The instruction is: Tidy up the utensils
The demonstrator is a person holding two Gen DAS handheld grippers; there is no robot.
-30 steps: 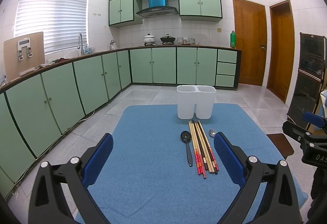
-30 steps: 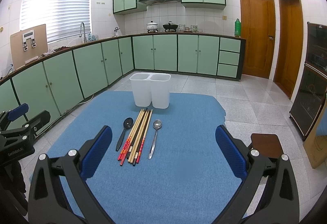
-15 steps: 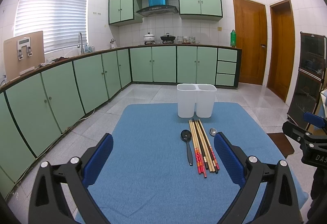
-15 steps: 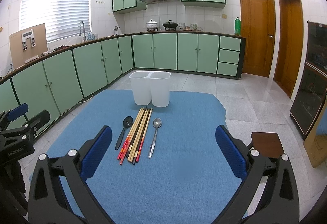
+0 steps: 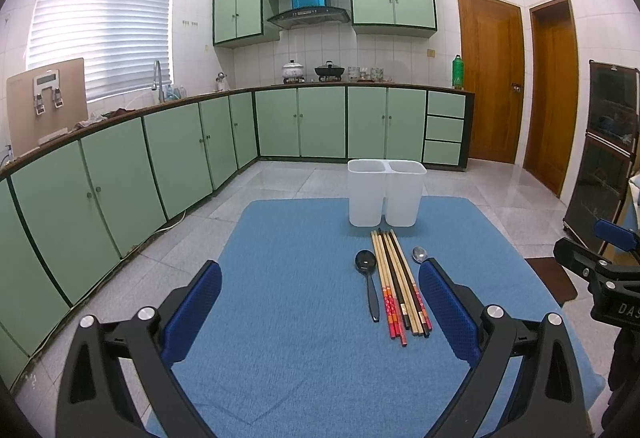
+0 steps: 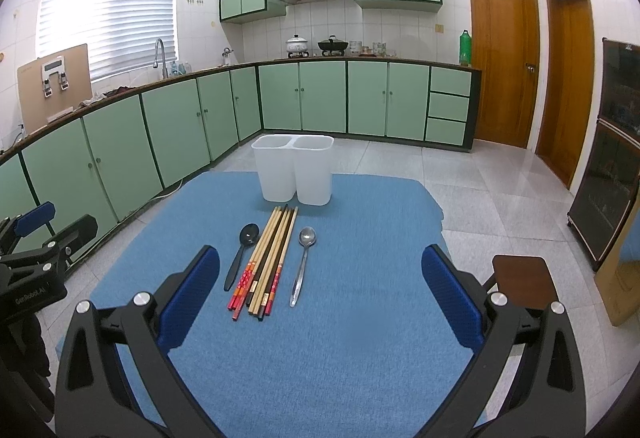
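I am holding the left gripper (image 5: 320,302) and right gripper (image 6: 320,288) spread wide and empty above the blue mat (image 6: 360,338), where chopsticks (image 6: 266,264) are lying between two spoons, before the white holder (image 6: 294,168).

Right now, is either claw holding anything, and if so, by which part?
Nothing is held. The left claw and right claw are both open above the blue mat; the spoons and chopsticks lie untouched on it.
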